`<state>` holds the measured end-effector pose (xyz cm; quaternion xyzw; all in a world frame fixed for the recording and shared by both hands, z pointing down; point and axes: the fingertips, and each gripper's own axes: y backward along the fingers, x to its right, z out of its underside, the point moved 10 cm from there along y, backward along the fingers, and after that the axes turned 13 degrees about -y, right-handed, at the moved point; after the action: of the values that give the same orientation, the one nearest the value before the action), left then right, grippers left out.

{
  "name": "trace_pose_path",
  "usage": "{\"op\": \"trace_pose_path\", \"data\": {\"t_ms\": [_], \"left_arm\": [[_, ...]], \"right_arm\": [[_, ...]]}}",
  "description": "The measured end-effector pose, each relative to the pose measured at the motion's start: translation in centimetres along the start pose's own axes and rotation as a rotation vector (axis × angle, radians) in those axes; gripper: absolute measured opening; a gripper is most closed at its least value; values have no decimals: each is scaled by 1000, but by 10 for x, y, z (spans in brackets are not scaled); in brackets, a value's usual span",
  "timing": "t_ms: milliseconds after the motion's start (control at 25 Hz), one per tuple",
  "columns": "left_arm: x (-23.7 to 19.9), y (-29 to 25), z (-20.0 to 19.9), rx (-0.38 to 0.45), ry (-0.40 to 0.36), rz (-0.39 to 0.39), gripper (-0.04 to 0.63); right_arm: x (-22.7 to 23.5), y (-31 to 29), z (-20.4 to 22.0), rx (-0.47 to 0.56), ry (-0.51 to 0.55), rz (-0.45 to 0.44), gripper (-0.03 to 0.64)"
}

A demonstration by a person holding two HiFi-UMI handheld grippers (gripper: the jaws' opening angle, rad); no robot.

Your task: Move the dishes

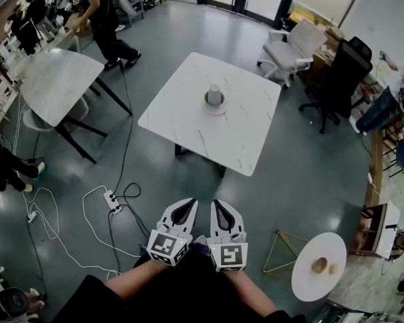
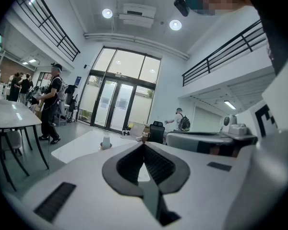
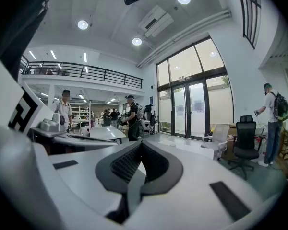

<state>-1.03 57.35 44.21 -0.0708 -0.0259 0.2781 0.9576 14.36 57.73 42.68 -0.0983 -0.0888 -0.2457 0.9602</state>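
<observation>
Nothing much going on here. The left hand-held gripper (image 1: 190, 204) and the right hand-held gripper (image 1: 216, 204) are seen side by side at the bottom middle of the head view, held out over the grey floor (image 1: 303, 180). The left one is closed up tight, pads pressed together with nothing caught between them. Same deal on the right: jaws shut, nothing held.

The dishes are left untouched. A pale cup (image 1: 215, 94) is stood upright on a small plate (image 1: 215, 106), pretty much in the middle of the white marble bench (image 1: 182, 123) at frame centre, well apart from both grippers. In the left gripper view the cup can be spotted far off, up and left of the jaw tips.

A white power strip (image 1: 112, 200) with cables is sprawled on the floor at lower left. A small round table (image 1: 310, 284) with two little brownish things on it is parked at lower right. What those are can't be made out.
</observation>
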Motion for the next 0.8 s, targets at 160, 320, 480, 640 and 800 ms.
{"op": "trace_pose_path", "data": {"t_ms": [160,320,480,640,800], "left_arm": [[8,-4,2,1,-9,-21,17],[4,-11,10,-21,16,-11,17],[-13,-28,14,-19,23,11,17],[-43,-49,19,-19,18,40,17],[-86,-78,22,-11,16,87,17]], "right_arm": [[13,5,-2,42,-30,-13,15],[30,5,7,28,-157,16,15],[39,-11,15,21,-178,65,15],[44,-41,17,3,-181,114,15],[43,-90,18,-41,-164,133,15]]}}
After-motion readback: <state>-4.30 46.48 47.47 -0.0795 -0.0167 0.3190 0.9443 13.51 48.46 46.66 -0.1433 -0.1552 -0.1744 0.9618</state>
